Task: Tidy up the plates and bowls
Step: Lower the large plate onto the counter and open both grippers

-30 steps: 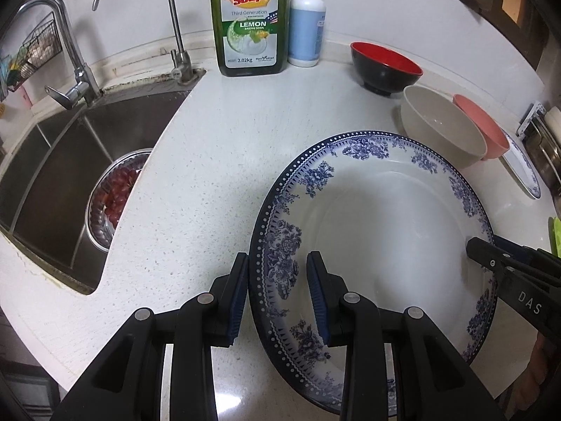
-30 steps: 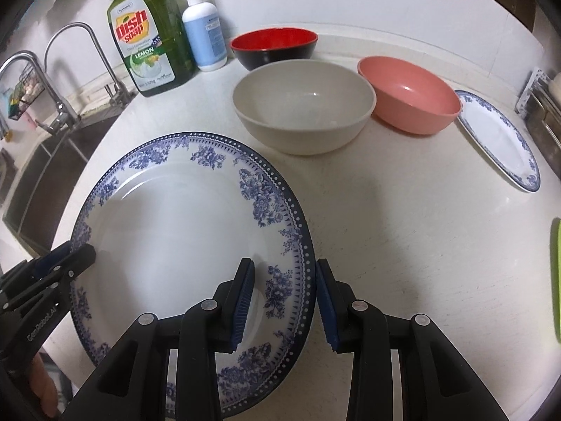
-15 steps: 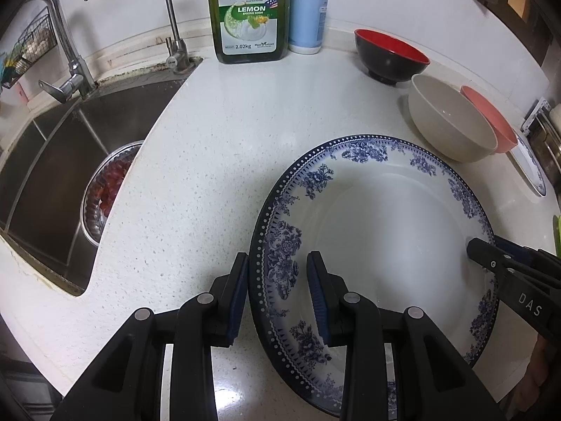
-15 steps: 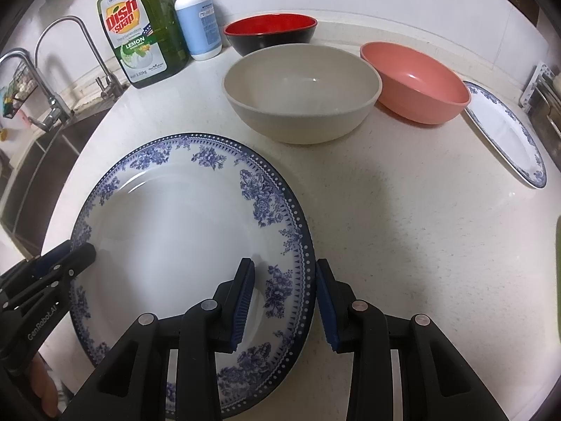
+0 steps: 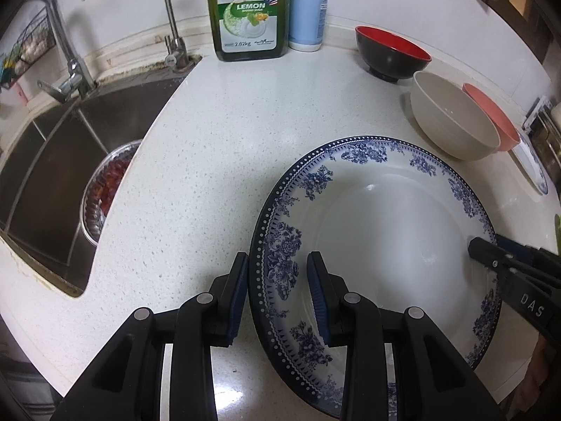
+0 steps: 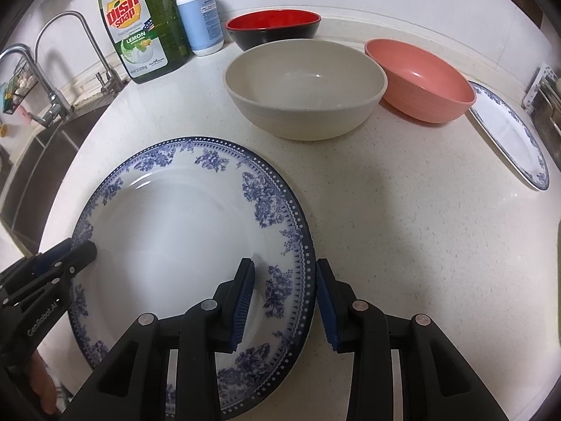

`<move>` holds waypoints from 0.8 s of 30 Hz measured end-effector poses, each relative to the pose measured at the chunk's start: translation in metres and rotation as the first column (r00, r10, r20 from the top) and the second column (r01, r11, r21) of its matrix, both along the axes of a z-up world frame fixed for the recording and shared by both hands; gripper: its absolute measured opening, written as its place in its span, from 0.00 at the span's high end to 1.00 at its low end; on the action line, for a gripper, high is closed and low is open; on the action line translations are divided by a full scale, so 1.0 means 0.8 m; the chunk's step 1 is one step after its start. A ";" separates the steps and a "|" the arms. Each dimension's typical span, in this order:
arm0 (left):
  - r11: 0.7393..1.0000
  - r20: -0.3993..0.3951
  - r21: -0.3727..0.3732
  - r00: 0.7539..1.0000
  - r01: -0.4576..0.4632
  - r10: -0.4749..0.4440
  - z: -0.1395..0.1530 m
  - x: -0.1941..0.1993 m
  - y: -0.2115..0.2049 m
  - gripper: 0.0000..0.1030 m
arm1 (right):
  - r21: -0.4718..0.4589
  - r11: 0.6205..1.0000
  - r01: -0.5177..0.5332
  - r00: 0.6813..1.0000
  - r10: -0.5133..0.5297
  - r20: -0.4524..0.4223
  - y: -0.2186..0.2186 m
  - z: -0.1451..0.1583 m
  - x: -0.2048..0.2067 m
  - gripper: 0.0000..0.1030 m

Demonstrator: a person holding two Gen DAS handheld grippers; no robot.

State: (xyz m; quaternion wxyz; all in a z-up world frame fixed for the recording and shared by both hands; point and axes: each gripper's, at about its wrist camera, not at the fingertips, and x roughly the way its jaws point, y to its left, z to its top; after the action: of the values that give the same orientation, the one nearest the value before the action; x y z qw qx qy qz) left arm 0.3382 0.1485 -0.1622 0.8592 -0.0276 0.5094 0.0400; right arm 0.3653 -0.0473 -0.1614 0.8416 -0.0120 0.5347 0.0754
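- The big blue-and-white plate [image 5: 392, 231] fills the lower right of the left wrist view and the lower left of the right wrist view [image 6: 182, 231]; whether it rests on the white speckled surface [image 5: 217, 147] or is raised off it, I cannot tell.
- The left gripper [image 5: 278, 294] straddles the plate's left rim at the bottom centre of its frame, one blue pad outside the rim and one over the flowered border; its jaws are clenched on the plate.
- The right gripper [image 6: 285, 298] straddles the opposite rim at the bottom centre of its own frame, inner pad over the plate, outer pad beside the edge; its jaws grasp the plate too.
- Each gripper also shows in the other's view: the right one at the right edge [image 5: 505, 263], the left one at the lower left [image 6: 59, 263].
- Above the plate, near the upper centre of the right wrist view, stands a cream bowl [image 6: 305, 87], with a pink bowl [image 6: 420, 80] just to its right and a red-and-black bowl [image 6: 273, 31] behind it.
- A second blue-and-white plate [image 6: 512, 133] lies at the right edge, beside the pink bowl.
- A green dish soap bottle [image 5: 247, 10] and a white pump bottle [image 5: 308, 10] stand at the top centre of the left wrist view.
- The sink [image 5: 45, 175] occupies the left side, with two taps behind it and a metal bowl of something red inside.
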 end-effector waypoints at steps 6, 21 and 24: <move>0.999 0.049 0.048 0.999 0.007 -0.009 0.017 -0.004 -0.006 0.47 | -0.013 1.000 0.010 0.999 -0.010 0.040 -0.004 0.008 -0.004 0.58; 0.996 0.286 0.064 0.955 0.065 -0.081 0.114 -0.015 -0.056 0.02 | 0.060 0.994 0.091 0.955 -0.104 0.277 -0.056 0.087 -0.043 0.26; 0.992 0.325 0.080 0.938 0.099 -0.119 0.131 -0.017 -0.076 0.00 | 0.059 0.990 0.130 0.936 -0.142 0.322 -0.074 0.105 -0.053 0.23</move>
State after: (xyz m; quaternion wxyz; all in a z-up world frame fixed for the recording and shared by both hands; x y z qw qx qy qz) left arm 0.3245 0.0877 -0.0577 0.9334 0.0210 0.3581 0.0030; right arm 0.3227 -0.1061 -0.0773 0.9214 0.0281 0.3868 0.0239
